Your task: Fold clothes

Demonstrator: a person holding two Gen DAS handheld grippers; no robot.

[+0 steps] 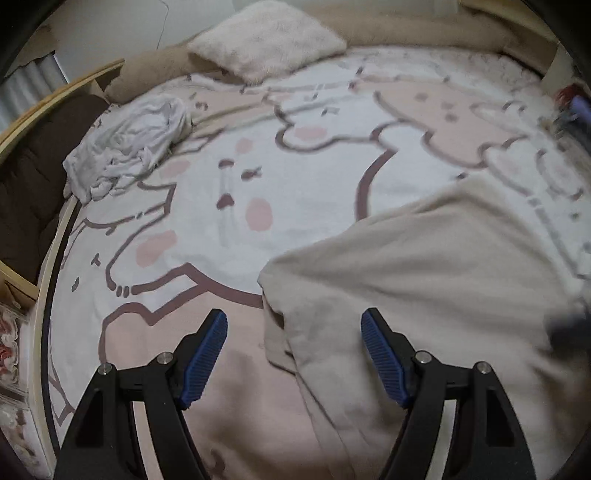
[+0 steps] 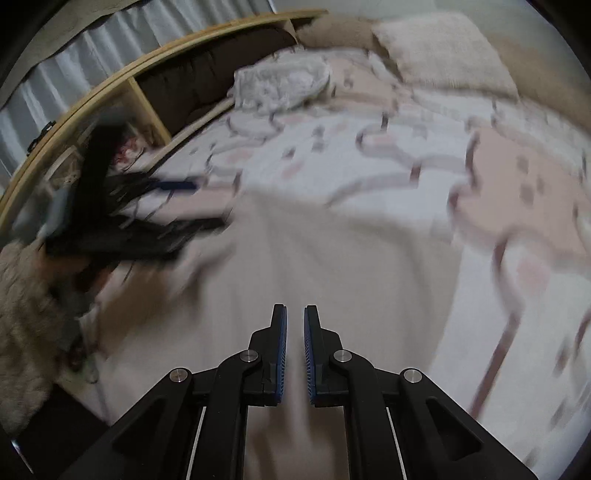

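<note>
A beige garment (image 1: 424, 288) lies spread on the bed's cartoon-print blanket (image 1: 314, 177), at the near right in the left wrist view. My left gripper (image 1: 293, 321) is open and empty, hovering over the garment's left edge. In the blurred right wrist view the same beige garment (image 2: 314, 258) fills the middle. My right gripper (image 2: 295, 314) hangs above it with its jaws nearly closed, a narrow gap between the blue pads and nothing in it. The left gripper (image 2: 147, 206) shows blurred at the left of that view. A crumpled white garment (image 1: 129, 144) lies at the bed's far left.
A fluffy pink pillow (image 1: 266, 37) and a beige bolster (image 1: 424, 26) lie at the head of the bed. A wooden shelf frame (image 2: 147, 99) holding a dark brown cushion (image 1: 33, 177) runs along the bed's left side. Curtains (image 2: 74, 55) hang behind it.
</note>
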